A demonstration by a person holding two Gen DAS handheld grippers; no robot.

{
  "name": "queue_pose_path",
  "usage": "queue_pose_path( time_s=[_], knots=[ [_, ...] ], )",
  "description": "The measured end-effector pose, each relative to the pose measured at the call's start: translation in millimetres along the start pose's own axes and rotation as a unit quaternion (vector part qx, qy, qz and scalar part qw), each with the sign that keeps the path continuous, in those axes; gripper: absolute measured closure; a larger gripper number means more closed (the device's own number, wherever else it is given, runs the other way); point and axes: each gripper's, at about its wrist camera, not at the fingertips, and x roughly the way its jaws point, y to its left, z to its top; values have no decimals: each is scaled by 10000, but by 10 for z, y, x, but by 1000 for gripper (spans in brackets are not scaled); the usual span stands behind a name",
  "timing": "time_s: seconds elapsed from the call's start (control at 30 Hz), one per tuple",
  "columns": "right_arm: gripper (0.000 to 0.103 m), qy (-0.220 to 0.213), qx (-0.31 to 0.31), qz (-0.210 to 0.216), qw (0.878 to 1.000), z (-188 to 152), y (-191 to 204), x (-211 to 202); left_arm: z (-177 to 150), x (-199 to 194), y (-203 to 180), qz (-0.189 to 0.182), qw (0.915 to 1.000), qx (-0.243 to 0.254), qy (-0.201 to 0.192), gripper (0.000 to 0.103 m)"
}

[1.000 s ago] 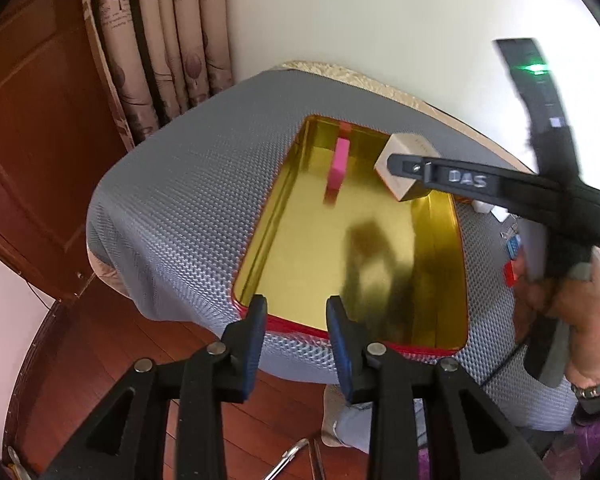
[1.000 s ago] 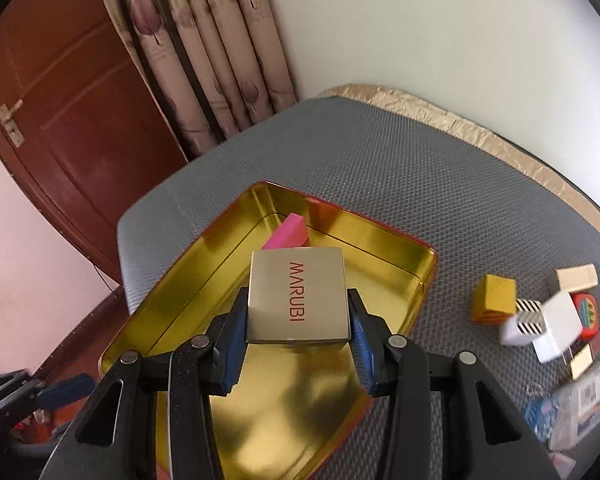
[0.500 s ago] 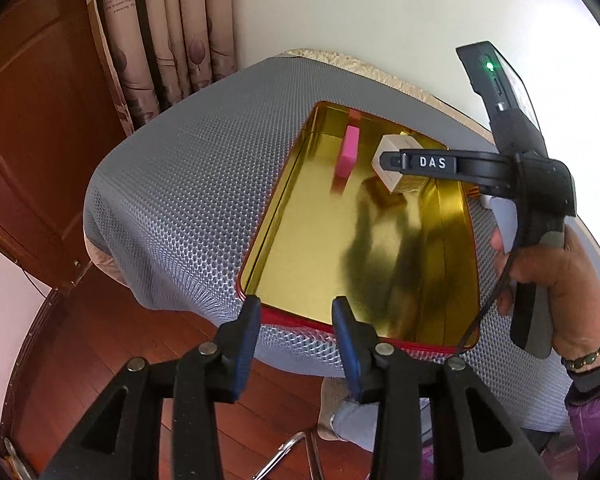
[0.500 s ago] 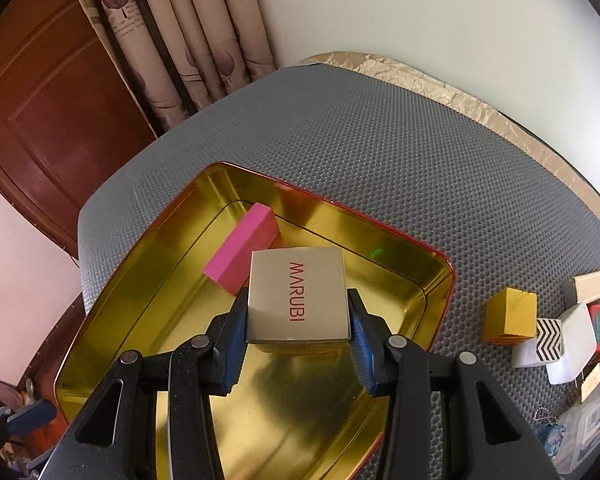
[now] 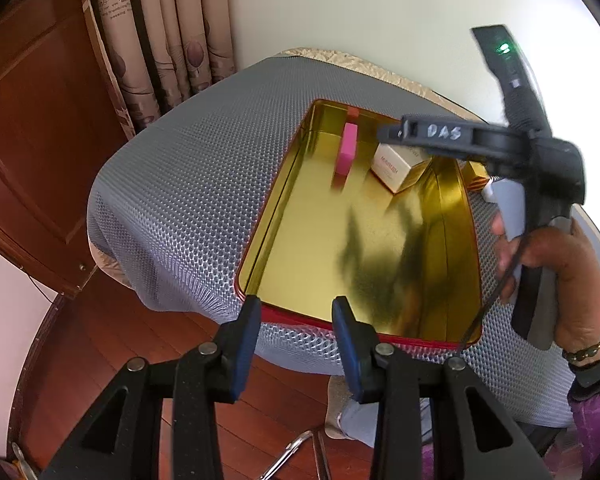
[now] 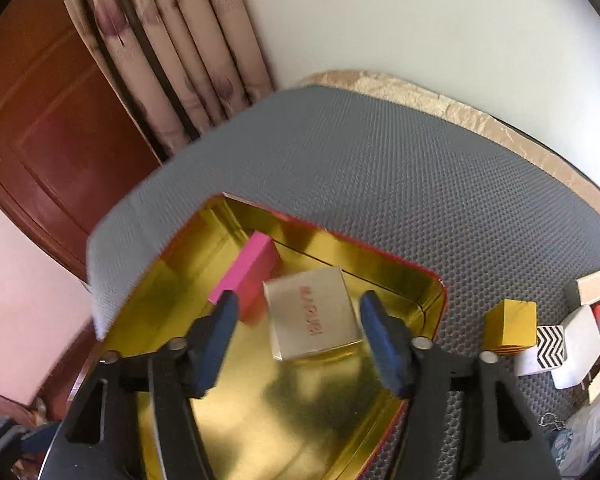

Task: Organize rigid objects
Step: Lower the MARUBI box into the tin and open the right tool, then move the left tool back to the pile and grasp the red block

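The right gripper [image 6: 296,320] hangs over the gold tin tray [image 6: 384,258], and its jaws are opening: the cream box printed MARUBI [image 6: 314,316] sits between the blue pads [image 6: 384,344] with a clear gap on each side, so nothing presses on it. The box lies tilted on the tray floor near the tray's far right corner, one corner turned toward the pink block [image 6: 246,274], which lies just beside it along the far wall of the tray; whether the two touch cannot be told from the blurred right wrist view. In the left wrist view the same box [image 5: 398,166] rests inside the tray [image 5: 268,216] under the right gripper's black finger, with the pink block [image 5: 348,148] to its left and a small gap between them. The left gripper [image 5: 294,320] hovers at the near edge of the tray, its jaws partly apart and holding nothing. The tray sits on a grey honeycomb mat [image 6: 380,168] that covers the table. On the mat past the tray's right edge stand a yellow cube [image 6: 510,326], a black-and-white zigzag block [image 6: 550,346], a white block [image 6: 580,346] and a pale beige block [image 6: 596,286], close together. A person's right hand [image 5: 564,264], a beaded bracelet on the wrist, grips the handle of the right gripper
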Motion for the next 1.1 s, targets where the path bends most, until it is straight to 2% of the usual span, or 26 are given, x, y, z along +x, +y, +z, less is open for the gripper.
queue_pose_path(
  time_s=[0.17, 0.27, 0.37, 0.4, 0.53, 0.67, 0.73, 0.8, 0.83, 0.9, 0.93, 0.97, 1.03, 1.1],
  knots=[
    [37, -544, 104, 29, 9985, -73, -91, -399, 30, -79, -38, 16, 10000, 77, -43, 66],
    [35, -973, 401, -77, 9944, -360, -384, -858, 42, -203, -137, -74, 9995, 224, -214, 66],
    [32, -1164, 588, -558, 9899, -696, -741, -1229, 46, -298, -325, -236, 9982, 455, -295, 66],
    [27, -1191, 672, -855, 9869, -876, -922, -1388, 46, -327, -412, -296, 9974, 575, -323, 66],
    [24, -1000, 957, -1868, 9726, -1437, -1536, -1769, 22, -436, -863, -590, 9899, 1205, -466, 66],
    [24, -736, 1209, -2763, 9506, -1943, -2139, -2045, -18, -451, -1385, -1011, 9709, 2056, -697, 66],
    [24, -681, 1425, -2983, 9413, -2175, -2408, -2172, -8, -392, -1667, -1370, 9534, 2574, -768, 66],
    [24, -682, 1703, -3025, 9353, -2341, -2608, -2254, 43, -293, -1875, -1681, 9373, 2956, -762, 66],
    [24, -688, 1846, -2985, 9339, -2422, -2692, -2286, 94, -193, -2003, -1857, 9278, 3181, -603, 66],
    [24, -730, 2009, -2960, 9310, -2568, -2792, -2332, 205, 34, -2241, -2078, 9143, 3471, -188, 66],
    [24, -756, 2077, -2912, 9308, -2620, -2829, -2352, 241, 114, -2338, -2107, 9106, 3556, -68, 66],
    [24, -805, 2132, -2845, 9312, -2645, -2854, -2379, 295, 254, -2456, -2132, 9034, 3719, 148, 66],
    [24, -971, 2193, -2793, 9298, -2666, -2841, -2447, 381, 454, -2600, -1969, 9028, 3811, 319, 66],
    [21, -979, 2216, -2748, 9305, -2661, -2831, -2458, 460, 595, -2692, -2093, 8961, 3879, 515, 66]
  ],
)
